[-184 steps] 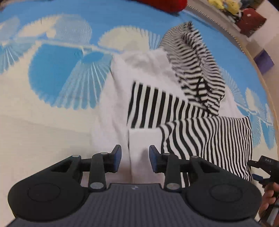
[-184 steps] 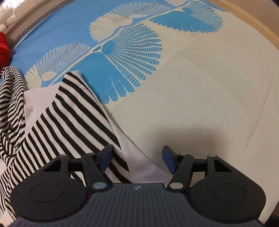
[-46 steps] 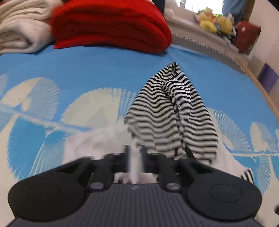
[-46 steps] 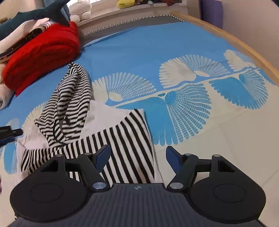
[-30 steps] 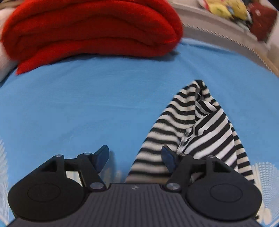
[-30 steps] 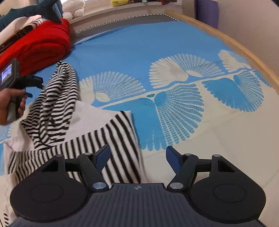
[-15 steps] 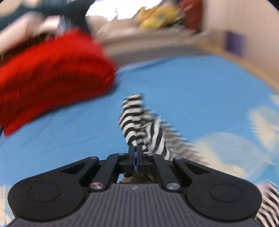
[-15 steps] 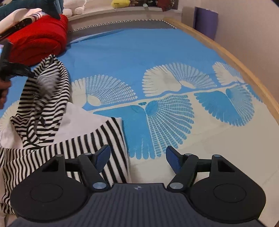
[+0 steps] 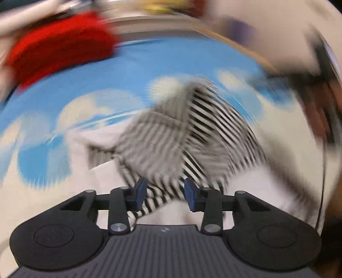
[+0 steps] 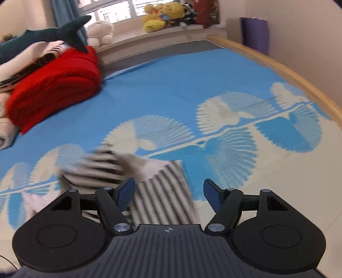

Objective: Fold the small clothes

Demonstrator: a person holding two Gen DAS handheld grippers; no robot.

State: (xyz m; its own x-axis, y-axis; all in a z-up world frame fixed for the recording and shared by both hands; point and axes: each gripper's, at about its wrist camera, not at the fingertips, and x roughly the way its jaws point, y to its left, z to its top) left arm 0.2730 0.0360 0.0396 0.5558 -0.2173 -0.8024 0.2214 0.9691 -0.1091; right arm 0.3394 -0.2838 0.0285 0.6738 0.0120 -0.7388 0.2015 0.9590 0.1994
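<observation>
Bedspread (image 10: 181, 85) fills most of the right wrist view, plain blue at the far side and patterned with pale fans nearer the camera, and a wide stretch of it lies bare to the right of the clothes and beyond them. A wooden bed rail (image 10: 277, 66) curves along the right edge, with a purple box (image 10: 254, 34) standing past it against the wall. At the far left a folded red blanket (image 10: 55, 85) rests on the bed, with a toy shark (image 10: 42, 36) lying on the pile behind it, and soft toys (image 10: 162, 15) crowd the windowsill. The striped garment (image 10: 162, 198) lies bunched on the bedspread just ahead of the right gripper (image 10: 168, 194), whose fingers are spread wide with nothing between them; the left finger overlaps the cloth in the view, though contact cannot be told. The cloth is blurred there, a striped panel running from the gripper away toward the fans and a crumpled part heaped to its left. The left wrist view is heavily smeared. In it the garment (image 9: 181, 136) runs from beside the left gripper (image 9: 164, 193) up and to the right, folded over white cloth (image 9: 245, 181). The fingers are parted, and stripes show in the gap between them.
</observation>
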